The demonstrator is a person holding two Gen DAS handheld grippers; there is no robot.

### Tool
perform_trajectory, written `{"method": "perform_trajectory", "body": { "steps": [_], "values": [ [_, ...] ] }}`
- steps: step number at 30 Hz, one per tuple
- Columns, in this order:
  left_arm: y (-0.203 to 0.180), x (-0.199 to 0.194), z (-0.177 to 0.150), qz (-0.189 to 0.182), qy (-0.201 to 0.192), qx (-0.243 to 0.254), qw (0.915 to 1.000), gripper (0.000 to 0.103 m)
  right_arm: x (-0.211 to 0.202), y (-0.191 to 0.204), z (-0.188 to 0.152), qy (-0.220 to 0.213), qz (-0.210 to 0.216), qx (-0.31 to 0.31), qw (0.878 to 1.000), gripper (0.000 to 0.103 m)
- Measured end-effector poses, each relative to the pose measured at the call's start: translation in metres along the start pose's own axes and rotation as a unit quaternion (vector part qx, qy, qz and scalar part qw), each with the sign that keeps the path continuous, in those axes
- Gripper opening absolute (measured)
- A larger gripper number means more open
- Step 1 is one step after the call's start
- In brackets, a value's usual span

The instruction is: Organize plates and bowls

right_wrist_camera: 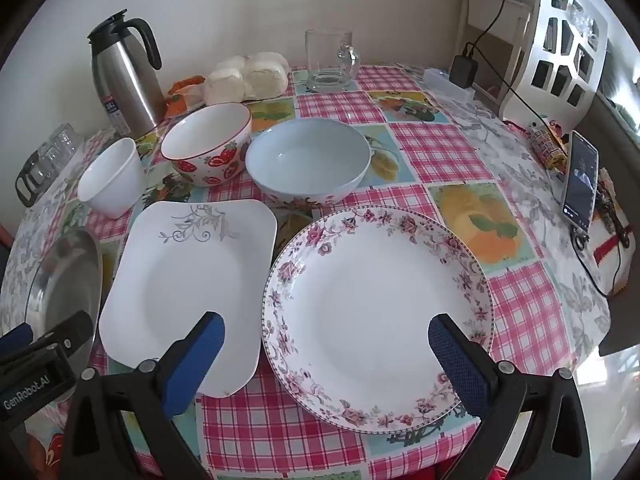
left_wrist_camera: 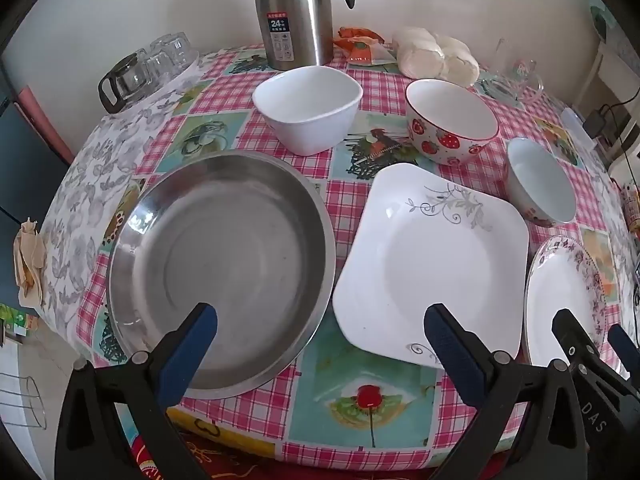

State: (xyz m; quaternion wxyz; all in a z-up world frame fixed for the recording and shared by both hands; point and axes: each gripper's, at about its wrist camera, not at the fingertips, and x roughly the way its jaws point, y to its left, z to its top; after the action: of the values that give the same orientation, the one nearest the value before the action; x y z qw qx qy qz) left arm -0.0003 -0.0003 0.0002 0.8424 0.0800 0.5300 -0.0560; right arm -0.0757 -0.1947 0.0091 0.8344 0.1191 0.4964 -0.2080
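Nearest of all are the two tools: the left hand-held gripper (left_wrist_camera: 320,332) hangs spread wide with nothing in it, above the near gap between the steel pan and the square plate, and the right hand-held gripper (right_wrist_camera: 326,336) is just as wide and empty over the near half of the flowered plate. Going left to right along the front of the tabletop (right_wrist_camera: 440,148), the steel pan (left_wrist_camera: 224,272) sits with its near rim close to the table's edge, the square plate (left_wrist_camera: 432,260) lies just beside it without touching as far as I can tell, and the flowered plate (right_wrist_camera: 378,316) comes next, its rim very close to the square plate's corner. Behind them, again left to right, stand the plain white bowl (left_wrist_camera: 307,110), the strawberry bowl (left_wrist_camera: 452,122) and the pale blue bowl (right_wrist_camera: 307,160), each on its own. By the look of it the sorting has not begun: nothing is stacked, so every plate and bowl is left to gather. Room is tight along the near edge, where all three flat pieces crowd together, and the flask (left_wrist_camera: 294,12), the buns (right_wrist_camera: 248,76) and the glass mug (right_wrist_camera: 330,60) fence the back; the open cloth right of the flowered plate looks the freest spot for a pile.
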Motion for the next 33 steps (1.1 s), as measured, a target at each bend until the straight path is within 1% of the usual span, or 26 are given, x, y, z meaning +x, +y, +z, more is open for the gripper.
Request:
{"method": "perform_trajectory", "body": {
  "steps": [2,3,5,6,8,10,11,12,19,33],
  "values": [
    [-0.001,0.0,0.0,0.001,0.001,-0.005,1.0,0.103,0.001,-0.001,0.002,-0.001,-0.001,0.001,1.0,0.103],
    [0.005,0.001,0.001,-0.002,0.004,-0.012,0.9999,0.103,0.001,-0.001,0.002,-0.001,-0.001,0.001,1.0,0.103],
    [0.003,-0.002,0.0,0.005,0.005,-0.016,0.9998,0.103,0.001,-0.001,0.004,-0.004,-0.002,-0.001,1.0,0.103],
    [0.008,0.0,0.005,-0.006,0.017,-0.024,0.9995,0.103,0.0,0.0,0.004,-0.006,-0.003,-0.003,1.0,0.103],
    [0.011,0.001,0.006,-0.01,0.017,-0.027,0.9994,0.103,0.0,0.0,0.004,-0.009,-0.003,-0.008,1.0,0.103],
    [0.008,0.003,0.004,-0.006,0.014,-0.026,0.9996,0.103,-0.001,-0.001,-0.003,-0.013,-0.001,-0.011,1.0,0.103],
    [0.008,0.002,0.005,-0.005,0.012,-0.026,0.9996,0.103,0.003,-0.005,0.004,-0.001,-0.001,-0.006,1.0,0.103],
    [0.008,0.002,0.005,-0.004,0.011,-0.027,0.9996,0.103,0.005,-0.001,0.009,0.004,-0.005,-0.002,1.0,0.103],
    [0.007,0.003,0.004,0.002,0.006,-0.027,0.9996,0.103,-0.001,0.002,0.006,0.002,-0.007,-0.004,1.0,0.103],
    [0.01,0.003,0.003,0.001,0.014,-0.027,0.9995,0.103,-0.002,0.005,0.006,0.0,-0.009,-0.009,1.0,0.103]
  ]
}}
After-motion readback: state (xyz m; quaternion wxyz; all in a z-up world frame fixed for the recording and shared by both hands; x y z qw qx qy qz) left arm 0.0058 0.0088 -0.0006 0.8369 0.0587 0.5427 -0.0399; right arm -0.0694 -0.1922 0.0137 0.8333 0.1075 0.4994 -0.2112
